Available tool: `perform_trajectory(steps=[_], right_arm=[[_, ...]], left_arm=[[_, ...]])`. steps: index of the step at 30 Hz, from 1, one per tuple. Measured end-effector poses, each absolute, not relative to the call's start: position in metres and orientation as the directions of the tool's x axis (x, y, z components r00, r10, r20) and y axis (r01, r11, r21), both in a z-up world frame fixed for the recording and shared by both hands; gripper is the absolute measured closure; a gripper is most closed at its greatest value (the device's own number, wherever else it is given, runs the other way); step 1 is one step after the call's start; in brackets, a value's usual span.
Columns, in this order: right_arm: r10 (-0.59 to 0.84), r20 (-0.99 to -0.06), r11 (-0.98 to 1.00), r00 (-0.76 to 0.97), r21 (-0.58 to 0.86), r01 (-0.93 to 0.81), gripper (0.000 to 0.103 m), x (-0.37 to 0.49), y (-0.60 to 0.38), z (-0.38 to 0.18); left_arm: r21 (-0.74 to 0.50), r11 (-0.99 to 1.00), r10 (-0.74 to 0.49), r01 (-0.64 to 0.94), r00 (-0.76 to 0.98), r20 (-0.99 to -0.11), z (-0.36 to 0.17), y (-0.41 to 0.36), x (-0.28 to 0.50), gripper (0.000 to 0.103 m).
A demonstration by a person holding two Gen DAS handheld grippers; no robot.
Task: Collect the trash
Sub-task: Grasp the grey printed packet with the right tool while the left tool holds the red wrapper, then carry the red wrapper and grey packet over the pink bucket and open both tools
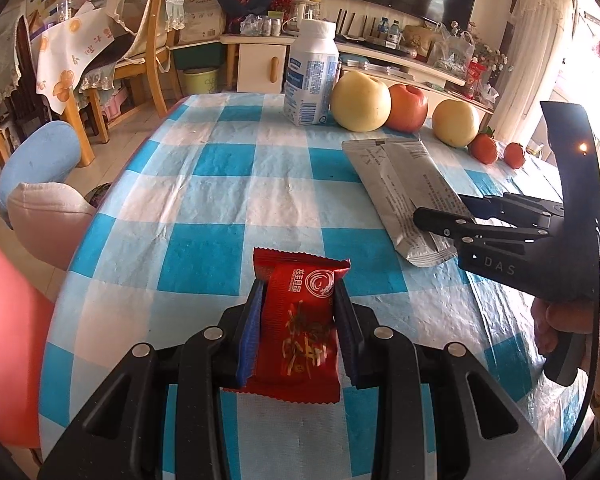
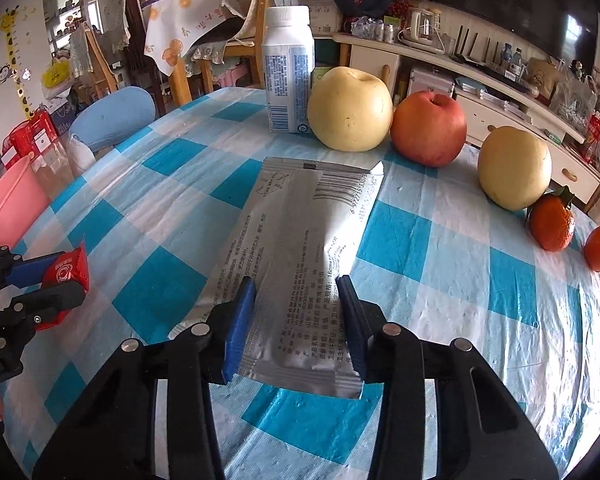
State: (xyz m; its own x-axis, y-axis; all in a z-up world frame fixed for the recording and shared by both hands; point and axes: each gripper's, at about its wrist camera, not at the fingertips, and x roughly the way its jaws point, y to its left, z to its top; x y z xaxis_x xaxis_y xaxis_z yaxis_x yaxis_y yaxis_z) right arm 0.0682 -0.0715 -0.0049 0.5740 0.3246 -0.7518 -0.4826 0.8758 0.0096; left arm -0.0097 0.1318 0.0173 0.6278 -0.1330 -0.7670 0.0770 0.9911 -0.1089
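A red snack packet (image 1: 296,320) is pinched between the blue pads of my left gripper (image 1: 299,286), which is shut on it just above the checked tablecloth (image 1: 204,160). In the right wrist view that left gripper (image 2: 60,280) and the red packet (image 2: 66,270) show at the left edge. A flat silver packet (image 2: 300,220) lies lengthwise on the cloth. My right gripper (image 2: 296,282) has its pads pressed on both long edges of the packet's near end. From the left wrist view the right gripper (image 1: 440,208) sits on the silver packet (image 1: 396,176), with a hand behind it.
At the table's far side stand a white bottle (image 2: 288,68), two yellow pears (image 2: 350,110), a red apple (image 2: 428,128) and two tangerines (image 2: 552,222). A pink bin (image 2: 8,204) sits off the table's left edge, beside a blue stool (image 2: 116,114).
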Motion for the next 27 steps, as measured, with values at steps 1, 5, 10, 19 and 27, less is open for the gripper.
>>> perform_trajectory(steps=[1,5,10,19,27], right_arm=[[0.324,-0.748,0.874,0.580,0.002,-0.485,0.063,0.066,-0.071,-0.004],[0.331,-0.730,0.868,0.598,-0.013,-0.496,0.075,0.058,-0.069,0.000],[0.329,-0.718,0.863,0.614,-0.035,-0.503,0.081,0.049,-0.068,0.006],[0.350,-0.669,0.860,0.656,-0.049,-0.508,0.081,0.020,-0.062,0.027],[0.371,-0.646,0.853,0.666,-0.046,-0.520,0.081,-0.003,-0.045,0.046]], left_arm=[[-0.110,0.991,-0.133,0.075,0.629,-0.766,0.018,0.132,-0.010,0.068],[-0.113,0.991,-0.133,0.072,0.633,-0.762,0.019,0.135,-0.010,0.067],[-0.121,0.990,-0.137,0.069,0.639,-0.757,0.022,0.138,-0.012,0.067],[-0.139,0.988,-0.144,0.061,0.665,-0.732,0.034,0.147,-0.017,0.067],[-0.155,0.988,-0.122,0.018,0.709,-0.695,0.049,0.169,-0.025,0.067]])
